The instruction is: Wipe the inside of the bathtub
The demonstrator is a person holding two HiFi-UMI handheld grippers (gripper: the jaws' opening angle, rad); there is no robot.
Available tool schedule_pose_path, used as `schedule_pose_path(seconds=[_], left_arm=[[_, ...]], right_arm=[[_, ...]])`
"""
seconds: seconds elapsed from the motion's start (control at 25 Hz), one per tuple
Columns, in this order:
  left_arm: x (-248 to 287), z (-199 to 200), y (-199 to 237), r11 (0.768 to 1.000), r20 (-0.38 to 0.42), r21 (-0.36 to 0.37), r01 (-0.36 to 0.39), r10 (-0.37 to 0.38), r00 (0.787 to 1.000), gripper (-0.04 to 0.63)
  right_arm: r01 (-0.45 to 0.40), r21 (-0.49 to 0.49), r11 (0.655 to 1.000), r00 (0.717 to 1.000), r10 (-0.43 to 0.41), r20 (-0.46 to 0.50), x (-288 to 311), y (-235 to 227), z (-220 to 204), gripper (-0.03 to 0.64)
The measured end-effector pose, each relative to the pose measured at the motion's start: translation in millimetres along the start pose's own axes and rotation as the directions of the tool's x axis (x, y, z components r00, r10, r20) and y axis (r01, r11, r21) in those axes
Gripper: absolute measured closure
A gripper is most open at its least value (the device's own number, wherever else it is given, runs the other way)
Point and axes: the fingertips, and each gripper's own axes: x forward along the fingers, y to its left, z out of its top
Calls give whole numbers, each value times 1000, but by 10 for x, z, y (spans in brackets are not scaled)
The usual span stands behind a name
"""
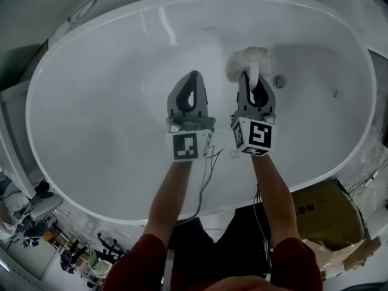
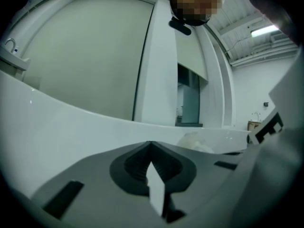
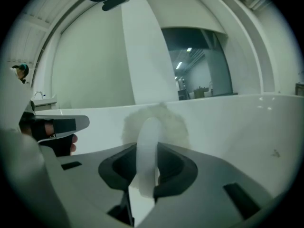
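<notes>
The left claw point(image 1: 193, 76) is shut tip to tip with nothing in it and is held just beside the right claw point(image 1: 252, 81), above the floor of the bathtub point(image 1: 91, 180). The right claw is clamped on the slim white handle point(image 3: 146, 146) of a fluffy white wiping pad point(image 1: 249, 59), which sits directly ahead of its tips against the tub's inner surface. A drain point(image 1: 279, 80) lies just to the right of that claw, near the pad.

The handle is smooth and is gripped over a narrow band, so it is likely to be twisted or pulled through the jaws if the pad is pressed hard. The fluff could be snagged on the drain. On the curved wall beyond, contact may be lost and patches missed. The idle left claw could be knocked against the right one.
</notes>
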Motion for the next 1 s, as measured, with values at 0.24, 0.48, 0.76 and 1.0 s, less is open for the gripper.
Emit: schedule_pose_path(seconds=[0.24, 0.48, 0.76, 1.0], left_arm=[[310, 235, -873, 995, 16, -30, 100, -99, 995, 578], [544, 224, -1535, 982, 15, 33, 184, -185, 983, 578], [912, 68, -2000, 973, 13, 46, 227, -228, 974, 578], [1222, -165, -2170, 968, 1, 69, 241, -241, 970, 578]], right_arm=[[120, 30, 992, 991, -121, 59, -420, -820, 310, 522], [218, 52, 975, 973, -221, 66, -621, -1551, 359, 522], [296, 58, 953, 954, -298, 40, -411, -2222, 124, 522], [306, 35, 951, 951, -307, 39, 22, -2653, -38, 522]])
